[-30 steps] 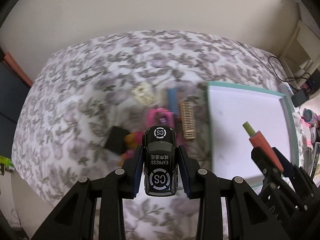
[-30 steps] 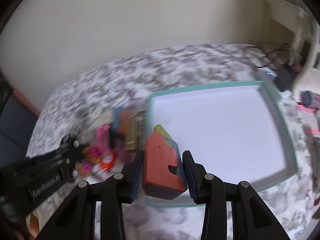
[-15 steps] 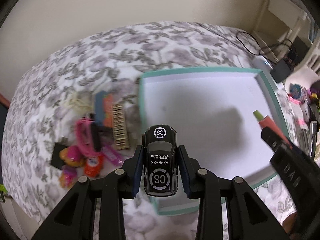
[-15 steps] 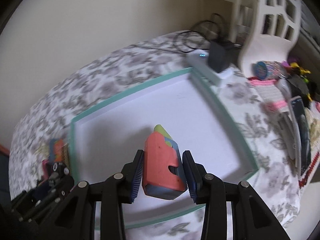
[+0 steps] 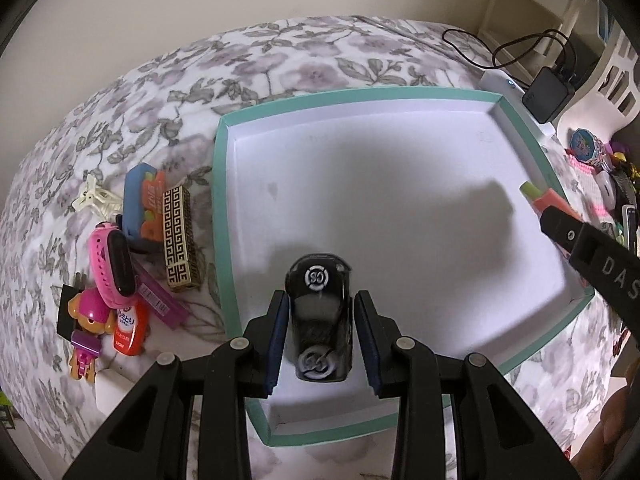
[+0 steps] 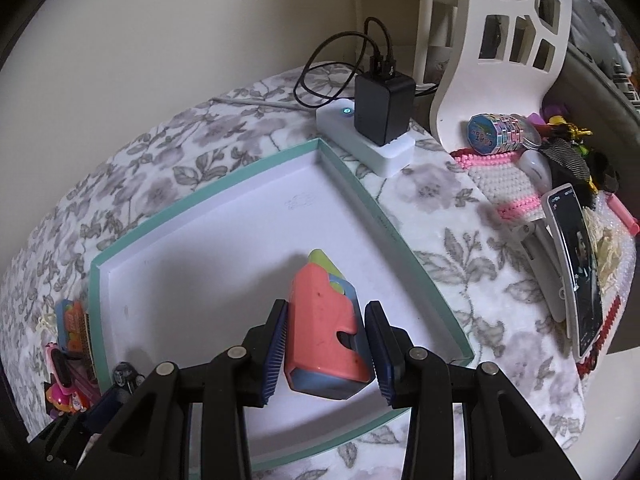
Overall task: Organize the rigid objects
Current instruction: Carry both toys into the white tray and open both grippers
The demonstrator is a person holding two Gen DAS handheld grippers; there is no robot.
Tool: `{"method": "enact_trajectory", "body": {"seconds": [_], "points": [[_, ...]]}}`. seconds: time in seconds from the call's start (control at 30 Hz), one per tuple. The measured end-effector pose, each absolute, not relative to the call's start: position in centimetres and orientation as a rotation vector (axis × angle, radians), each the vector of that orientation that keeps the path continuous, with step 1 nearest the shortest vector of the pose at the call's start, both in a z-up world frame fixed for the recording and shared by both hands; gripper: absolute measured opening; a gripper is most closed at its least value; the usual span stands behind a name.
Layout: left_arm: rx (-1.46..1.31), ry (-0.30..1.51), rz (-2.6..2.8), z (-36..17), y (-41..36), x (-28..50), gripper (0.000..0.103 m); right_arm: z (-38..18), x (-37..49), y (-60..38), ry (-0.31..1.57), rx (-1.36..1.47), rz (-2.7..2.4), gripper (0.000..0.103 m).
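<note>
Floral cloth (image 5: 312,56), white with grey-lilac blooms and leaves, covers the tabletop, which stands against a plain cream wall (image 6: 160,40). On the cloth lies a shallow tray (image 5: 222,216) with a teal rim and a bare white floor. At its far right corner sits a white power strip (image 6: 372,148) with a black charger (image 6: 382,110) plugged into it and black cables looping behind. A white cut-out chair back (image 6: 516,24) rises beyond that, with a beaded pink-and-white mat (image 6: 504,188) and a phone (image 6: 576,268) near it.

Left of the tray, on the cloth, a small heap of things lies close together: a blue and orange block (image 5: 138,196), a gold box with a black key pattern (image 5: 180,240), a pink watch (image 5: 114,260), an orange tube (image 5: 128,330), a cream hair clip (image 5: 94,200) and a pink toy figure (image 5: 88,312).

The left claw (image 5: 320,332) hangs over the near part of the tray, its blue pads pressed to the sides of a glossy black toy car (image 5: 320,316) with white round emblems on its roof and bonnet; the car looks slightly blurred. The right claw (image 6: 326,344) is over the tray's right side, closed on a coral-red toy (image 6: 324,332) with a blue underside and a yellow-green tip pointing away.
</note>
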State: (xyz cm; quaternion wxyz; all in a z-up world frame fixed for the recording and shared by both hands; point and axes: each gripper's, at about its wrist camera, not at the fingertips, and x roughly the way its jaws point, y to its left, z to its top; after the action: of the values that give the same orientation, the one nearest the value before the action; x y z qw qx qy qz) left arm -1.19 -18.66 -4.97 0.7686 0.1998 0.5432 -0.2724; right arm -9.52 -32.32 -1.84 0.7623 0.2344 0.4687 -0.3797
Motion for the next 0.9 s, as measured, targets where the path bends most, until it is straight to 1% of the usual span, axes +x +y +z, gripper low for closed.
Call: {"method": "enact_trajectory", "body": {"seconds": [0.17, 0.27, 0.33, 0.57, 0.6, 0.63, 0.67, 0.7, 0.73, 0.8, 0.9], "points": [[0.430, 1.182, -0.581, -4.9, -18.3, -0.8, 0.036, -2.1, -9.4, -31.9, 1.037, 0.500, -0.817, 0.041], [0.415, 1.185, -0.567, -4.7, -17.8, -0.5, 0.044, -2.2, -9.3, -31.7, 1.046, 0.502, -0.805, 0.041], [0.401, 1.186, -0.551, -4.6, -17.4, -0.1, 0.053, -2.4, -9.2, -31.5, 1.054, 0.494, -0.801, 0.042], [0.345, 1.187, -0.520, -3.9, -16.1, 1.0, 0.056, -2.7, -8.9, -31.3, 1.075, 0.483, -0.787, 0.042], [0.338, 1.189, -0.517, -3.8, -16.0, 1.1, 0.057, -2.8, -8.9, -31.3, 1.079, 0.481, -0.786, 0.043], [0.329, 1.192, -0.515, -3.8, -15.8, 1.2, 0.058, -2.8, -8.9, -31.3, 1.080, 0.477, -0.785, 0.048], [0.321, 1.196, -0.514, -3.8, -15.6, 1.4, 0.062, -2.8, -8.8, -31.2, 1.080, 0.474, -0.786, 0.053], [0.313, 1.199, -0.512, -3.8, -15.5, 1.6, 0.074, -2.8, -8.8, -31.2, 1.076, 0.471, -0.786, 0.062], [0.304, 1.199, -0.509, -3.7, -15.3, 1.7, 0.080, -2.7, -8.8, -31.1, 1.070, 0.469, -0.783, 0.064], [0.289, 1.196, -0.505, -3.5, -15.0, 1.9, 0.080, -2.6, -8.7, -31.0, 1.067, 0.462, -0.778, 0.064], [0.264, 1.189, -0.500, -3.2, -14.5, 2.2, 0.080, -2.5, -8.5, -30.8, 1.069, 0.443, -0.765, 0.069]]}}
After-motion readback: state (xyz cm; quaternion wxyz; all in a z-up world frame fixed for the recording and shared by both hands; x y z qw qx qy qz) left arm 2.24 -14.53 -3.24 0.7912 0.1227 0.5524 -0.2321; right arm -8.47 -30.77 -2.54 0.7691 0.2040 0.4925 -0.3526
